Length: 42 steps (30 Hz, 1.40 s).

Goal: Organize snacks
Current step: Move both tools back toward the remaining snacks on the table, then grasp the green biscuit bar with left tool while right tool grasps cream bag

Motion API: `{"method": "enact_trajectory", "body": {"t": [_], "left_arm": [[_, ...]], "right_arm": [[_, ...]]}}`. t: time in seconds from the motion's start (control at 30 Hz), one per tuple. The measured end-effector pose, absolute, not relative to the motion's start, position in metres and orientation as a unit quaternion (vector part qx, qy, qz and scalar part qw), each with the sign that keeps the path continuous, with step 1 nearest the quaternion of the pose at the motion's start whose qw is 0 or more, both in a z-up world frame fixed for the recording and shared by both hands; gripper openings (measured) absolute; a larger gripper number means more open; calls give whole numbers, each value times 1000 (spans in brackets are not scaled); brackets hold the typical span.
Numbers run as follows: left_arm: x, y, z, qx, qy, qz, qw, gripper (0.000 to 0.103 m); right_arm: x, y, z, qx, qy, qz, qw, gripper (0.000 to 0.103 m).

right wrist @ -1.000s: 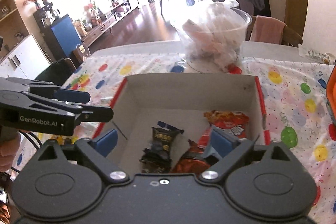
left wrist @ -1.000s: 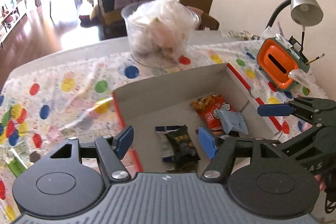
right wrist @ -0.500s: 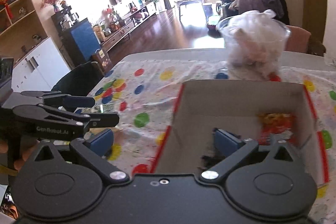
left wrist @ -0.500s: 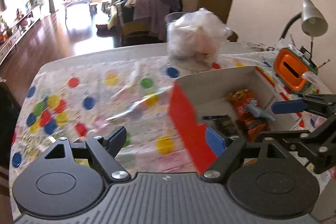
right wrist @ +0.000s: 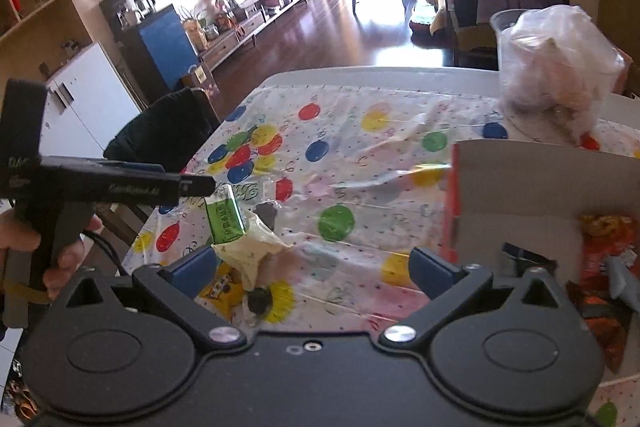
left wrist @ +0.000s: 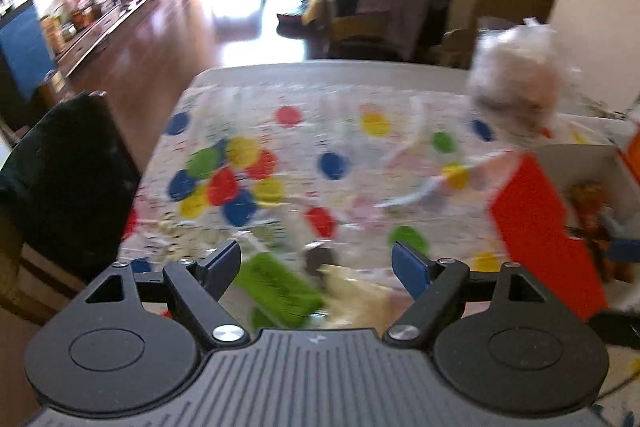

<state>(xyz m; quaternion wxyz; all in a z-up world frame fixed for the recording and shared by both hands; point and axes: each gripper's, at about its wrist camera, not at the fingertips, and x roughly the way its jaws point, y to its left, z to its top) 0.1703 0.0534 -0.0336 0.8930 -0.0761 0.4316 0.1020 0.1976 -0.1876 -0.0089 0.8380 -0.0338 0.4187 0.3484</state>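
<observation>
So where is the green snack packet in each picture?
Left wrist view: the flat green snack packet lies low in the middle, between the left tongs' tips.
Right wrist view: it lies at middle left, past the right tongs.
Shared landmark: the red-sided cardboard box at right.

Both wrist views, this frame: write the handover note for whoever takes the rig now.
Left gripper: open, empty, over the green packet.
Right gripper: open, empty, aimed at the loose pile.
Box at right already holds an orange snack bag and other packets.
Left: green packet, pale yellow wrapper and yellow packet lie loose on the dotted tablecloth, near its front left corner; move them into the box.
</observation>
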Motion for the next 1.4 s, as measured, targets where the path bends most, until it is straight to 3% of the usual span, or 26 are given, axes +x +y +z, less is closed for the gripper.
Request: {"method": "enact_trajectory", "body": {"t": [0.5,0.97,1.1,1.2,1.4], "left_arm": [[220,124,-92,-182,516,143,825,83],[241,138,-132,-259,561,176,767,82],[243,138,-137,-265,567,173,760,67],[245,134,-138,-259,568,172,762,65],[243,131,-136,-244,569,172,766,50]], "right_arm": [[219,-109,-54,-23,505,334,795,102],[249,-72,-103,21,580,294,759,87],[252,-66,-111,34,594,290,749,83],[251,-59,-114,27,596,288,749,79],[250,-58,-117,27,598,287,748,62]]}}
